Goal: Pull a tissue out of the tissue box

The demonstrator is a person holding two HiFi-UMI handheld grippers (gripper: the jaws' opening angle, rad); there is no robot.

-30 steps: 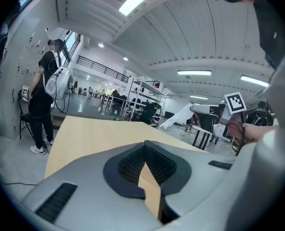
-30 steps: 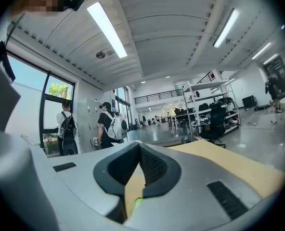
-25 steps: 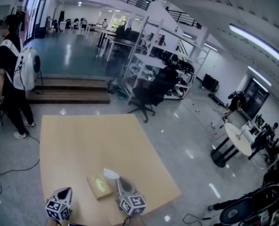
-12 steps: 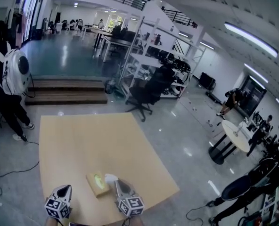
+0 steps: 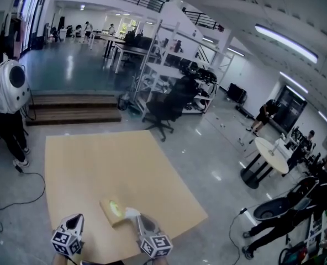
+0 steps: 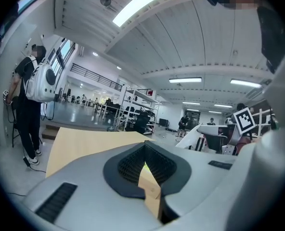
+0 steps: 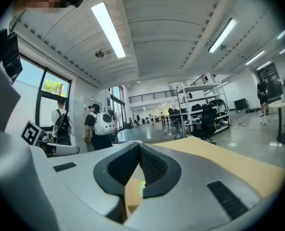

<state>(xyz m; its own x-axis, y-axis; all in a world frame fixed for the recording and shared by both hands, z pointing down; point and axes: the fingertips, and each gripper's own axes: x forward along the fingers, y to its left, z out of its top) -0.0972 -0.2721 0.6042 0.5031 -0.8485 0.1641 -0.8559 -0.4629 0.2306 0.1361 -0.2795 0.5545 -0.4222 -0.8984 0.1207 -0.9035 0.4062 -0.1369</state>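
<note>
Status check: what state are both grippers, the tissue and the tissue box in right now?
left gripper: jaws together, holding nothing.
right gripper: jaws closed on the tissue.
tissue: raised from the box's top opening, reaching the right gripper's tips.
tissue box: lying flat on the table, opening upward.

No legible text, brand or number anywhere. My left gripper (image 5: pixel 75 220), right gripper (image 5: pixel 137 218): square coded patterns only. Print on tissue box (image 5: pixel 113 213) unreadable.
</note>
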